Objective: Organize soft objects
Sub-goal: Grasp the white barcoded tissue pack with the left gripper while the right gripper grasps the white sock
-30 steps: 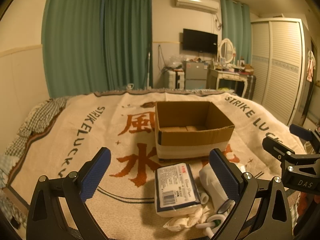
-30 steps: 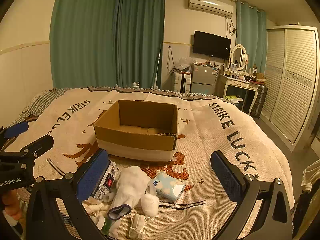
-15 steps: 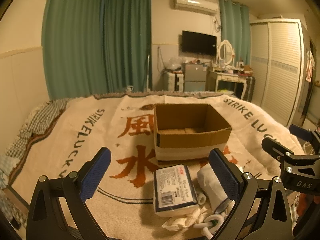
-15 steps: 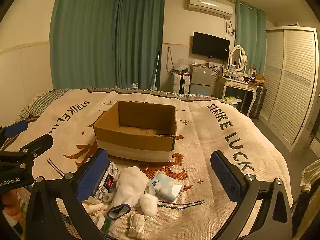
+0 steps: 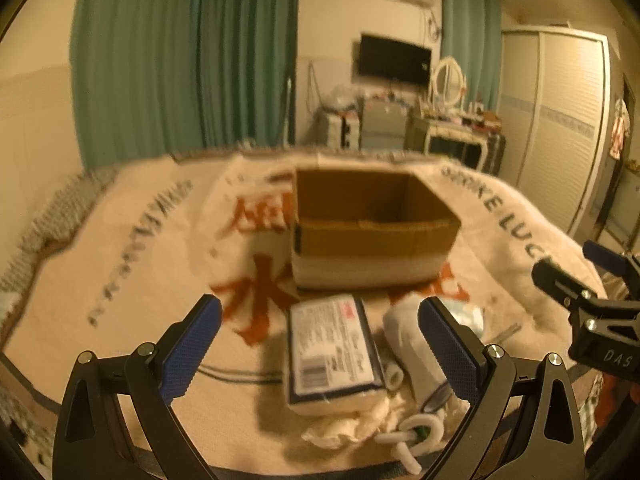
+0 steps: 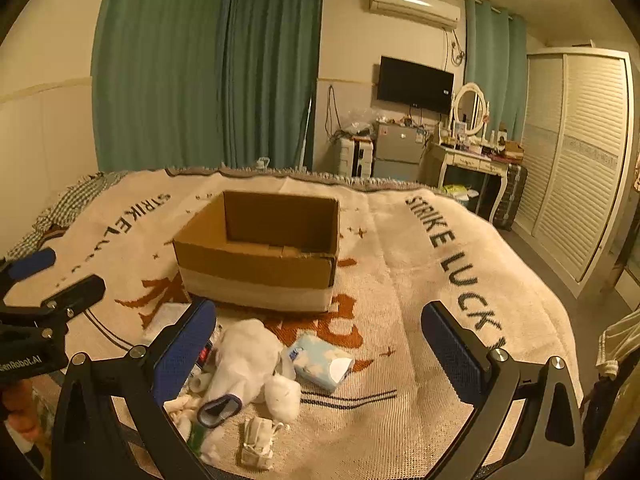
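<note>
An open cardboard box [image 5: 372,228] [image 6: 260,252] stands on the bed blanket. In front of it lies a pile of soft things: a wrapped tissue pack with a printed label [image 5: 334,354], a white sock with a dark cuff [image 6: 240,364] [image 5: 412,348], a light blue tissue packet [image 6: 322,362], a white ball [image 6: 282,396], and crumpled white cloth [image 5: 348,426]. My left gripper [image 5: 320,344] is open just above the tissue pack, empty. My right gripper [image 6: 320,354] is open above the sock and blue packet, empty.
The cream blanket [image 6: 440,280] with orange and black lettering covers the bed. A checked cloth [image 6: 68,204] lies at the far left edge. A wardrobe [image 6: 576,152], dressing table [image 6: 468,152] and green curtains [image 6: 208,72] stand beyond the bed.
My left gripper has moved down and forward toward the tissue pack, blurring its view. My right gripper has dipped slightly toward the pile. Nothing has been picked up.
</note>
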Motion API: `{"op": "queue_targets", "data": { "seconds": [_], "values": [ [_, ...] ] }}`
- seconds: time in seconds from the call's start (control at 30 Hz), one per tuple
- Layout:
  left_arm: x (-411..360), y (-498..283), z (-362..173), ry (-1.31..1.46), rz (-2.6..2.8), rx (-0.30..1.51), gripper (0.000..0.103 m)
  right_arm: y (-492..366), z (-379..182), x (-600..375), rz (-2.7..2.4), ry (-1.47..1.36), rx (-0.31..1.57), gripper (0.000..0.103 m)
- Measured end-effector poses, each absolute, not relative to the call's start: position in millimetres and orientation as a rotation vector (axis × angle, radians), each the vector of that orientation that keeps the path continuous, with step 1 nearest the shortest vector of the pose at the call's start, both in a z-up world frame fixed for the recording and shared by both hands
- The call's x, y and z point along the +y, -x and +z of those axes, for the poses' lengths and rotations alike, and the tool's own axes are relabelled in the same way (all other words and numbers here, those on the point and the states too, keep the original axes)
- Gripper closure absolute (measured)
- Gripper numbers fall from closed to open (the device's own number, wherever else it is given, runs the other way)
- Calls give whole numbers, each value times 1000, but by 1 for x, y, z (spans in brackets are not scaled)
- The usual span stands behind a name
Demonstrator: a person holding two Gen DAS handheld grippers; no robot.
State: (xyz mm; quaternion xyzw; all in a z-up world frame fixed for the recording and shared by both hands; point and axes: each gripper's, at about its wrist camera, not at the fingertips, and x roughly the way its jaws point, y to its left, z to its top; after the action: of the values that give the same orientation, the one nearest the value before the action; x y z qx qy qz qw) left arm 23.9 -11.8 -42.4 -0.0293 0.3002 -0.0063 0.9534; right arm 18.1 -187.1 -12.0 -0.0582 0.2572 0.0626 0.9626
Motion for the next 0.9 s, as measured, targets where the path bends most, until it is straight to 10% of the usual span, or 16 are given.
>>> {"op": "queue_targets", "data": {
  "seconds": [0.47,0.9],
  "values": [
    [-18,-86,-124,115,-92,858,15,-61,-68,-178,143,144,662,0],
    [4,-84,-92,40,-174,782,52,-94,-93,-132,207,230,749,0]
  ]
}}
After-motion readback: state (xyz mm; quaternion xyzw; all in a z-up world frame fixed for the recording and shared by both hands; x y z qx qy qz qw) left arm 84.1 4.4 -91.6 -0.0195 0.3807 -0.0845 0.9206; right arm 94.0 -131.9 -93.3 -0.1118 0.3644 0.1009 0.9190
